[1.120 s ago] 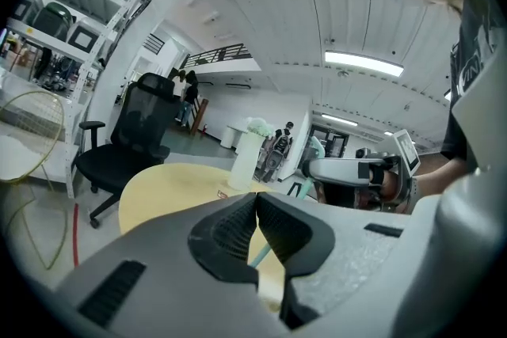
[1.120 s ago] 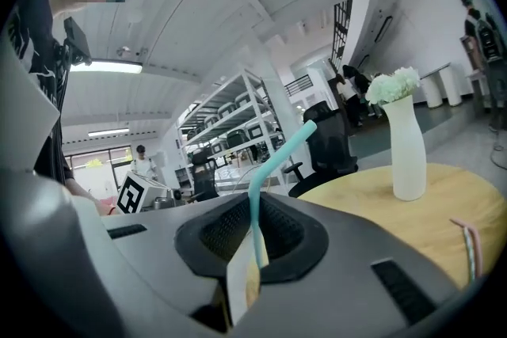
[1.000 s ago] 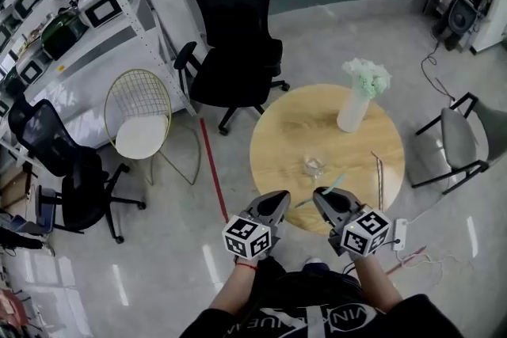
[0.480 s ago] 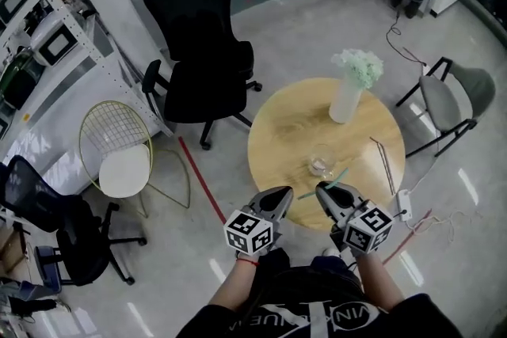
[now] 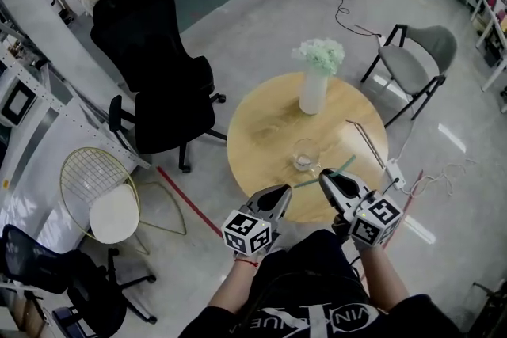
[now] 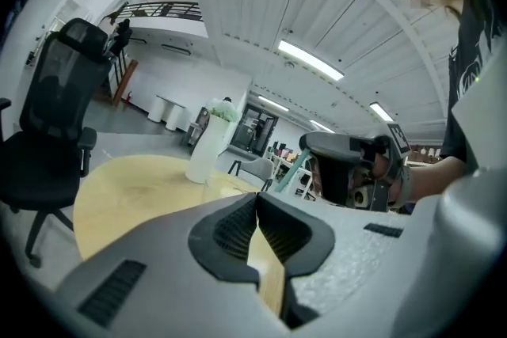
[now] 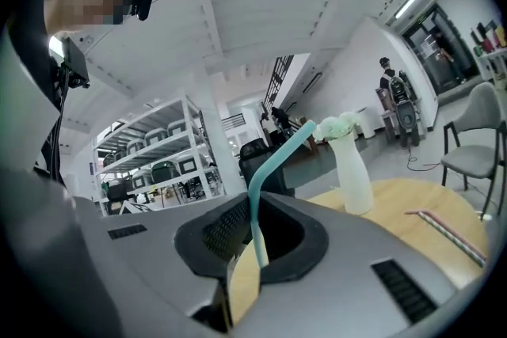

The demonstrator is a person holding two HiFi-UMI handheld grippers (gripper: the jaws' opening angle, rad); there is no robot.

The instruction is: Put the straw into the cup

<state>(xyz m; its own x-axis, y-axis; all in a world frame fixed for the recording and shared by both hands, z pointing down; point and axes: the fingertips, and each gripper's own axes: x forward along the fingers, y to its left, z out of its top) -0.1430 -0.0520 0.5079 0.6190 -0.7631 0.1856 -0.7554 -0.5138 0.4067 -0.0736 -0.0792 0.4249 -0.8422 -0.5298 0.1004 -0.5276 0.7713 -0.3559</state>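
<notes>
Teal straw [image 7: 261,198] pinched in right gripper [image 5: 326,177] jaws, over table [image 5: 257,134] edge, near cup [image 5: 304,154], apparently not touching it, cup upright before vase [image 5: 313,92], left gripper [image 5: 282,191] jaws pressed together, empty.

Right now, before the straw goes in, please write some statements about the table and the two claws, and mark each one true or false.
1. The right claw grips a teal straw. True.
2. The straw stands inside the cup. False: no straw is in the cup; the straw is in the right claw, near the table's front edge.
3. The left claw is shut with nothing in it. True.
4. The white vase lies on its side. False: it stands upright on the table, with pale flowers in it.
5. In the head view, the cup stands between the vase and the two claws. True.
</notes>
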